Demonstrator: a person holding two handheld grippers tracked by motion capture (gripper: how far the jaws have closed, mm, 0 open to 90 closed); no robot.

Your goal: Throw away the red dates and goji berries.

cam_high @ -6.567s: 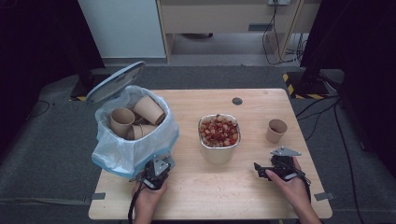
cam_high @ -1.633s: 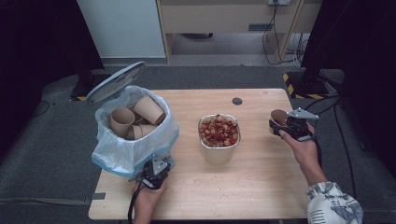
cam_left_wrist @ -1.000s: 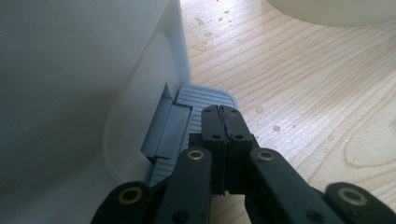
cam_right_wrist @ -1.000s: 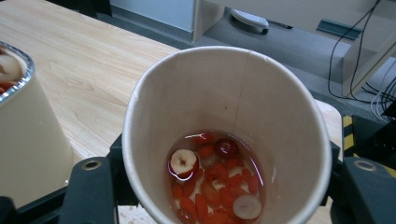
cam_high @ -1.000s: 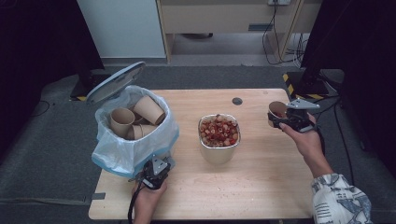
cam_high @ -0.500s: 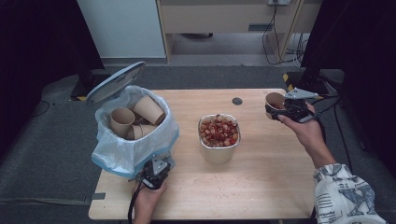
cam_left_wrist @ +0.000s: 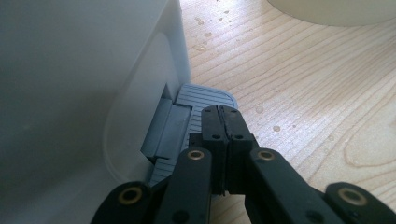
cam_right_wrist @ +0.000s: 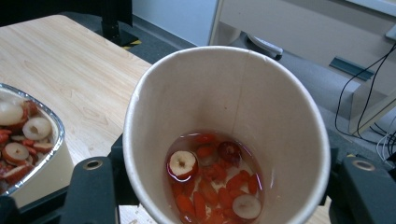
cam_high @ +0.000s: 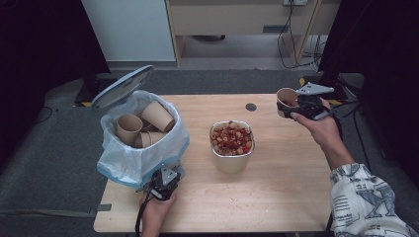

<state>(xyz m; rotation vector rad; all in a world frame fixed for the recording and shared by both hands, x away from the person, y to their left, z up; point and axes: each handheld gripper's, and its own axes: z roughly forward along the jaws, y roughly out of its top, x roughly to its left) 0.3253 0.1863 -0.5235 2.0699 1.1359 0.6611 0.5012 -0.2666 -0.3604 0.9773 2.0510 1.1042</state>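
Note:
A brown paper cup (cam_high: 285,98) hangs above the table's far right part, with my right gripper (cam_high: 297,105) shut on its sides. In the right gripper view the cup (cam_right_wrist: 224,102) holds some liquid with red fruit pieces and pale slices. A metal bowl (cam_high: 230,163) full of the same fruit stands mid-table, and its rim (cam_right_wrist: 58,125) shows to the left of the cup. My left gripper (cam_high: 165,178) is shut with nothing between its jaws. Its tips (cam_left_wrist: 222,112) rest on the grey pedal (cam_left_wrist: 198,99) at the foot of the white bin (cam_left_wrist: 70,93).
The bin (cam_high: 143,148), lined with a clear bag, stands at the table's left with its lid (cam_high: 121,88) raised and several used paper cups (cam_high: 158,116) inside. A small black disc (cam_high: 251,106) lies on the wooden table (cam_high: 276,197) at the back. Water drops (cam_left_wrist: 259,109) dot the wood.
My right gripper has lifted the cup off the table and carried it upward and slightly left in the high view. The left gripper has stayed on the pedal.

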